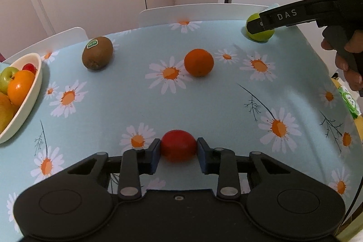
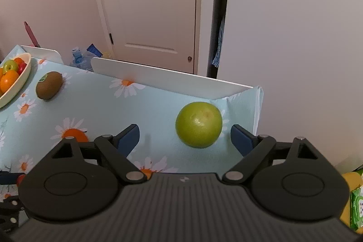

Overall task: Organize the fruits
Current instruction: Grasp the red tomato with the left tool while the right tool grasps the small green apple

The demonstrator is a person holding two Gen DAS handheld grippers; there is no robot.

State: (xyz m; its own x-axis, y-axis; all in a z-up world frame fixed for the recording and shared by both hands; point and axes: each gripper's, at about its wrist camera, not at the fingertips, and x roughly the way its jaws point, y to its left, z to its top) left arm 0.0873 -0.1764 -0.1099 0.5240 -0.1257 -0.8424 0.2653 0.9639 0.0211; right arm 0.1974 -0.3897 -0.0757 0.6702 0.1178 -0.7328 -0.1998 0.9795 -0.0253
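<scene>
A small red fruit [image 1: 178, 145] lies on the daisy-print tablecloth, and my left gripper [image 1: 178, 152] is shut on it, both blue pads pressed to its sides. Farther back lie an orange [image 1: 199, 62] and a brown kiwi [image 1: 97, 53] with a green sticker. At the far right corner sits a green apple [image 2: 199, 124]. My right gripper [image 2: 185, 140] stands open around it, with the apple nearer the right pad and touching neither. A cream bowl [image 1: 34, 92] at the left edge holds several fruits; in the right wrist view the bowl [image 2: 23, 81] and kiwi [image 2: 49, 88] sit at far left.
White chair backs [image 1: 204, 13] stand just behind the table's far edge, with a door and wall beyond. A hand [image 1: 347, 60] grips the right tool at the right side. Green and yellow packaging [image 2: 356, 203] lies off the table's right edge.
</scene>
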